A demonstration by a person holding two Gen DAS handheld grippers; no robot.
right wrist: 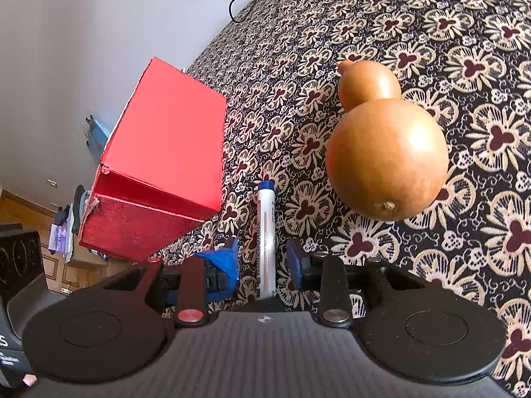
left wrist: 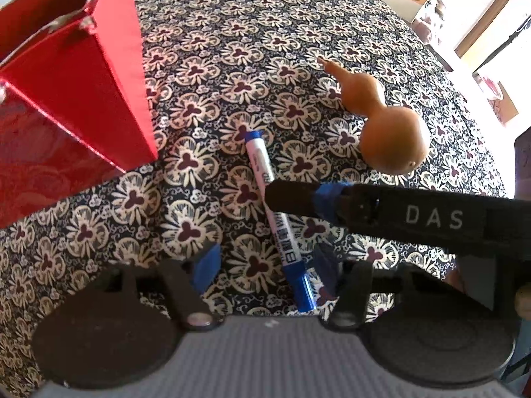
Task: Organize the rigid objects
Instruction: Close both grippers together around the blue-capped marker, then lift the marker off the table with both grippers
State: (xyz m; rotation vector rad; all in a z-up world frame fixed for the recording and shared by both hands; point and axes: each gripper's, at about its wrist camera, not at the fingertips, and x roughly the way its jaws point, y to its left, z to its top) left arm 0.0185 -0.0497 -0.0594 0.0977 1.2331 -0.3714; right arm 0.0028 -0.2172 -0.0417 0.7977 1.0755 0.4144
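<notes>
In the lower centre of both views, a blue whiteboard marker point(left wrist: 278, 212) lies on the floral cloth point(left wrist: 232, 33) between the spread fingers of left gripper point(left wrist: 265, 262) and right gripper point(right wrist: 264, 258); neither holds it, a red box point(left wrist: 66, 99) upper left, a gourd point(left wrist: 381, 122) at right

red box point(left wrist: 66, 99) cut off by left edge; marker point(right wrist: 267, 232) base hidden under gripper.

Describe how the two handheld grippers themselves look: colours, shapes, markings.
Both are matte black. The left gripper has two round black discs flanking a grey ribbed body, silver pivot screws, and blue-padded fingertips. The right gripper looks much the same, but one pivot screw is red, and its blue pads look tape-wrapped. Seen from the left wrist view, its finger bears white "DAS" lettering.
</notes>
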